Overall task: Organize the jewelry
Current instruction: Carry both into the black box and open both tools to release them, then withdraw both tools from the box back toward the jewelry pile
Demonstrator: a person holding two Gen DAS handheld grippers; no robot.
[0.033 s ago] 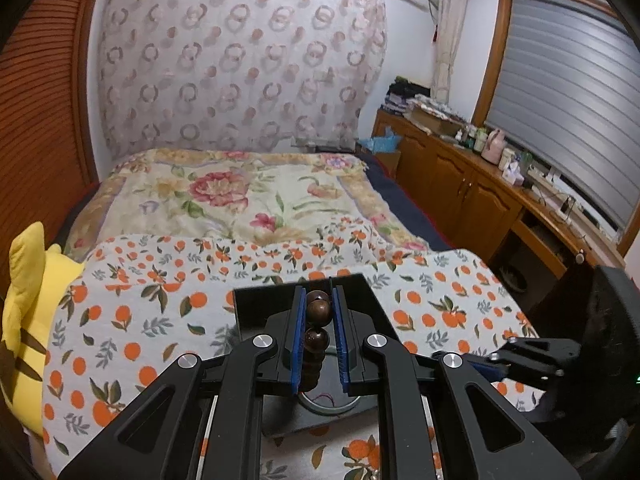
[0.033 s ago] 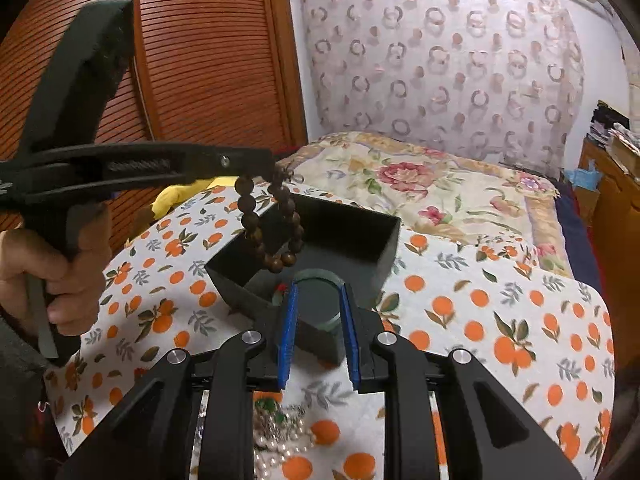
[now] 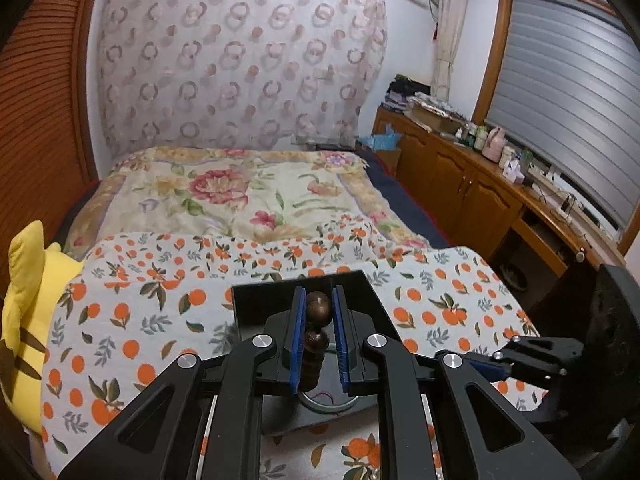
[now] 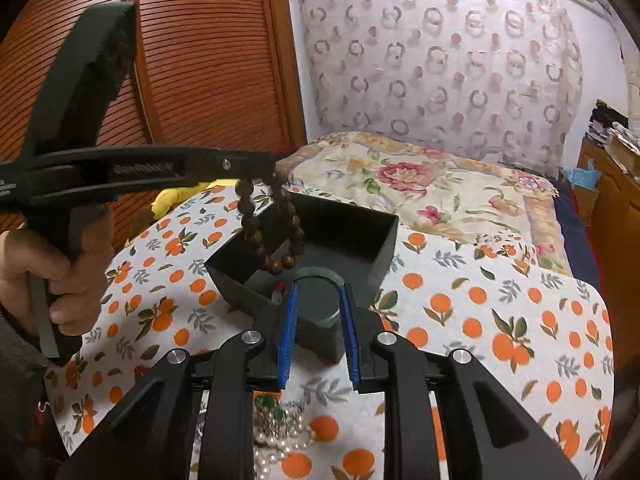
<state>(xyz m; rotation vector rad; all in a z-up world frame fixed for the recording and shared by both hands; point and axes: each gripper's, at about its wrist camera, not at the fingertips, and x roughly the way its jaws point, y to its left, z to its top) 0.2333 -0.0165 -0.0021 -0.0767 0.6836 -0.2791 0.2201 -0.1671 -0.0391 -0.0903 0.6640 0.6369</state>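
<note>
My left gripper (image 3: 318, 312) is shut on a brown wooden bead bracelet (image 3: 316, 322). In the right wrist view the bracelet (image 4: 270, 232) hangs as a loop from the left gripper (image 4: 260, 172), above a black open box (image 4: 384, 236). A green jade bangle (image 4: 320, 274) lies inside the box; it also shows in the left wrist view (image 3: 332, 402). My right gripper (image 4: 318, 336) is open and empty, just in front of the box's near wall. In the left wrist view the right gripper (image 3: 492, 364) reaches in from the right.
The box stands on an orange-print cloth (image 4: 500, 320) over the bed. A heap of pearl and green jewelry (image 4: 280, 428) lies on the cloth under my right gripper. A yellow plush toy (image 3: 24, 300) sits at the left. Wooden cabinets (image 3: 480, 200) line the right wall.
</note>
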